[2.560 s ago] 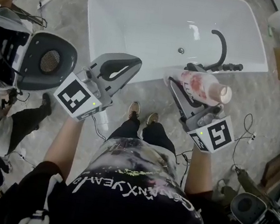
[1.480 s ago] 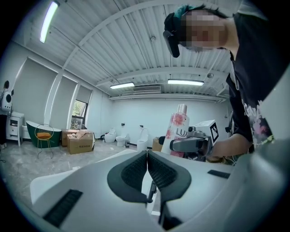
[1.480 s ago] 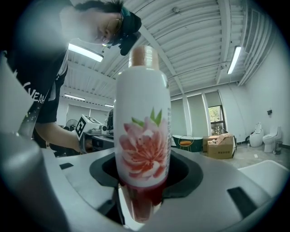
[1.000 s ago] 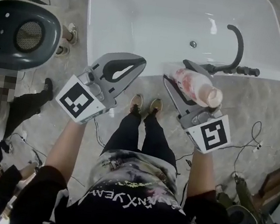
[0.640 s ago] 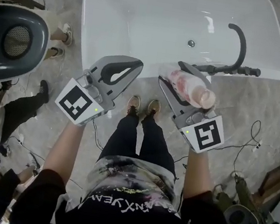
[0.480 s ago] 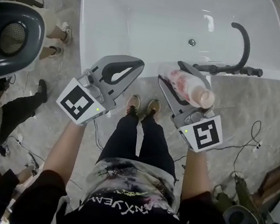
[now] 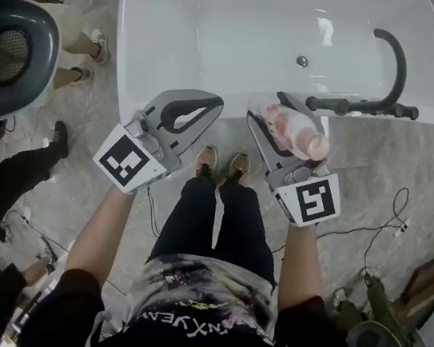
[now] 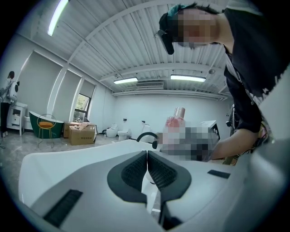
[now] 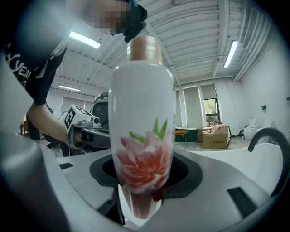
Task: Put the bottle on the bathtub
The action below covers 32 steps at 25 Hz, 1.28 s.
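The glossy white bathtub (image 7: 123,25) has its near rim just ahead of both grippers, with grey marbled floor (image 7: 378,177) open on either side. A curved black faucet (image 7: 399,71) stands on the rim at the right, near the right gripper (image 7: 268,110). That gripper clamps a white flower-printed bottle with a peach cap (image 7: 292,130), held by the near rim and not set down. The left gripper (image 7: 210,103) has its jaws pressed together around nothing. A small round drain (image 7: 302,61) sits in the basin.

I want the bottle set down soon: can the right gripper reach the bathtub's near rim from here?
Probably yes. The right gripper, shut on the bottle, hangs at the near rim of the bathtub; nothing shows between, and the faucet stands aside.
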{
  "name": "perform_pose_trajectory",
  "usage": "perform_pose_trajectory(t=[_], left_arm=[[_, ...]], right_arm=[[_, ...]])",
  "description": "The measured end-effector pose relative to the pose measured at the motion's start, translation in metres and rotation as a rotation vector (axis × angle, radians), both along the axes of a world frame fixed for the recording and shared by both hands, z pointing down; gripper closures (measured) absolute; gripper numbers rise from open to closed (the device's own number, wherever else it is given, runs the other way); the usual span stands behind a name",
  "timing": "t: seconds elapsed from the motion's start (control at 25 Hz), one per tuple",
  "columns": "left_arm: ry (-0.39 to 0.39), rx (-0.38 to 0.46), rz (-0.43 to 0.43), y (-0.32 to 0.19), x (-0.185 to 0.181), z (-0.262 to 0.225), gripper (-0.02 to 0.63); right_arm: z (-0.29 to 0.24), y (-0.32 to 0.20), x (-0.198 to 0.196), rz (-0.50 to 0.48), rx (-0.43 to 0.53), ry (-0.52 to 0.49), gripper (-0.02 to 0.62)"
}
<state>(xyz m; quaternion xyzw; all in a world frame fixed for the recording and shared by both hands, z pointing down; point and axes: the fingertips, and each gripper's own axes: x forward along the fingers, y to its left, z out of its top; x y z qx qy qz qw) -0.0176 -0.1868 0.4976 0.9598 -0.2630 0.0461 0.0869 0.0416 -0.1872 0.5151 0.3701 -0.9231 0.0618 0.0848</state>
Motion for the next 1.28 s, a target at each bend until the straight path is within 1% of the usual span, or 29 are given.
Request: perform_pose_trajectory(t=[0.08,0.2,0.36,0.48,0.64,0.76,0.92,1.2,1.28], left_arm=[[-0.002,-0.002,-0.008,0.001,-0.002,0.010,0.586],[-0.006,-0.008,-0.020,-0.001,-0.004,0.025,0.586],[-0.001,-0.004,-0.021,-0.004,0.000,0.040,0.586],[-0.002,-0.004,-0.017,-0.007,0.003,0.052,0.586],[0.001,-0.008,-0.015,-0.010,0.008,0.066,0.586],[0.000,-0.015,-0.014,-0.010,0.010,0.076,0.586],[-0.004,-0.022,-0.017,-0.011,0.011,0.089,0.586],[-0.008,-0.013,-0.017,-0.013,0.012,0.102,0.586],[-0.007,-0.022,-0.019,-0.013,0.013,0.106,0.586]], right_arm=[[0.010,-0.001,-0.002,0.005,0.007,0.001,0.368],[0.016,-0.009,-0.003,0.027,0.046,-0.026,0.368],[0.044,-0.007,0.000,0.026,0.008,0.004,0.368],[0.060,-0.013,0.003,0.042,0.010,0.002,0.368],[0.089,-0.014,0.009,0.036,-0.031,0.034,0.368],[0.097,-0.023,0.010,0.058,-0.006,0.015,0.368],[0.120,-0.022,0.012,0.047,-0.049,0.045,0.368],[0.137,-0.025,0.012,0.049,-0.055,0.049,0.368],[0.140,-0.026,0.012,0.046,-0.056,0.052,0.368]])
